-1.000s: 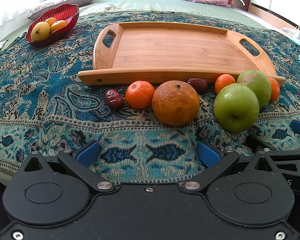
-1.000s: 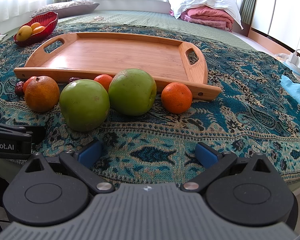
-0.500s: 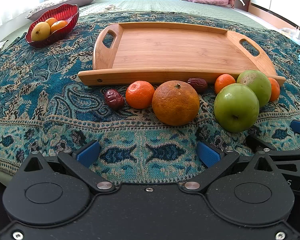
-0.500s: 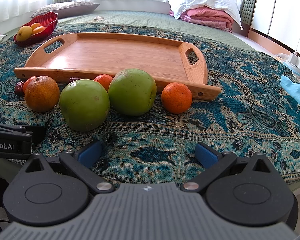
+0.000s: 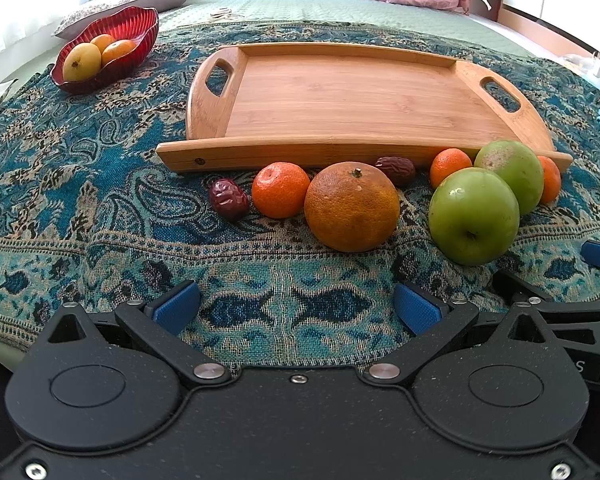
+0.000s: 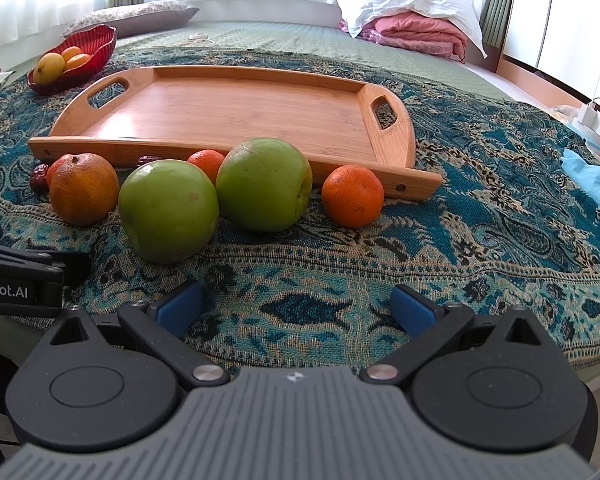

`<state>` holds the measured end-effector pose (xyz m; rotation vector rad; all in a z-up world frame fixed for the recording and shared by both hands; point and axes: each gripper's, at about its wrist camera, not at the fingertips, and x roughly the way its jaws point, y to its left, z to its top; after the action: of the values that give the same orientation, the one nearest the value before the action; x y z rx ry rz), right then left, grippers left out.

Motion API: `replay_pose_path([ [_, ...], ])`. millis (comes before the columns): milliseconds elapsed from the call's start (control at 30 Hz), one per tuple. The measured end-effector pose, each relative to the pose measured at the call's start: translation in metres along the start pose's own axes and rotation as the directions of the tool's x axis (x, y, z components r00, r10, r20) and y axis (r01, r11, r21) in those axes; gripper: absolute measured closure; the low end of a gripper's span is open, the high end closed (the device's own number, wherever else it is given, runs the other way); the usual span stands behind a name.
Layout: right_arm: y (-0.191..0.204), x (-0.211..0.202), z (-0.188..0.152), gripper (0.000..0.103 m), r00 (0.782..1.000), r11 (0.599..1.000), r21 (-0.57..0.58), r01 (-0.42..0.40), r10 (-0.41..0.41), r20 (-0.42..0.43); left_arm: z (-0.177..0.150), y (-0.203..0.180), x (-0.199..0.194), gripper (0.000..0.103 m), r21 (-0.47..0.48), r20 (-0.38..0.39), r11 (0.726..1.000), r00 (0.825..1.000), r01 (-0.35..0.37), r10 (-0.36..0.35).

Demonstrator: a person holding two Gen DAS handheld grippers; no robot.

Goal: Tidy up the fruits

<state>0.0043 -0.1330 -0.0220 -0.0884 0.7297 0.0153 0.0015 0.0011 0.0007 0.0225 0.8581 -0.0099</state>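
A row of fruit lies on the patterned cloth in front of an empty wooden tray (image 5: 340,96) (image 6: 228,116). In the left wrist view: a dried date (image 5: 228,199), a small tangerine (image 5: 281,189), a large orange (image 5: 352,206), a second date (image 5: 396,168), another tangerine (image 5: 450,166), two green apples (image 5: 474,216) (image 5: 512,170). In the right wrist view: the near apple (image 6: 168,210), the far apple (image 6: 264,184), a tangerine (image 6: 353,196), the large orange (image 6: 84,188). My left gripper (image 5: 296,306) and right gripper (image 6: 296,308) are open and empty, short of the fruit.
A red bowl (image 5: 140,36) (image 6: 100,40) with yellow and orange fruit stands at the back left. Folded pink and white bedding (image 6: 412,20) lies at the back. A light blue cloth (image 6: 592,180) and a charger (image 6: 592,120) are at the right.
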Motion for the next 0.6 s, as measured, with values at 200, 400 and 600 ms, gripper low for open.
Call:
replay_pose_path([
  [200,-0.002,-0.005,-0.006,0.000,1.000,1.000,0.008,0.001,-0.001,0.014,-0.005,0.005,-0.002,0.000,0.009,0.032,1.000,0.999,0.018,-0.019],
  [400,0.002,-0.009,-0.010,0.000,0.999,0.999,0.016,0.032,-0.033,0.042,-0.006,0.002,-0.004,0.000,0.016,0.043,1.000,0.999,0.010,-0.011],
  [600,-0.002,-0.026,-0.011,0.000,0.994,0.999,0.022,-0.039,0.036,0.102,0.001,0.007,-0.015,0.017,-0.011,0.059,0.999,0.997,0.040,-0.039],
])
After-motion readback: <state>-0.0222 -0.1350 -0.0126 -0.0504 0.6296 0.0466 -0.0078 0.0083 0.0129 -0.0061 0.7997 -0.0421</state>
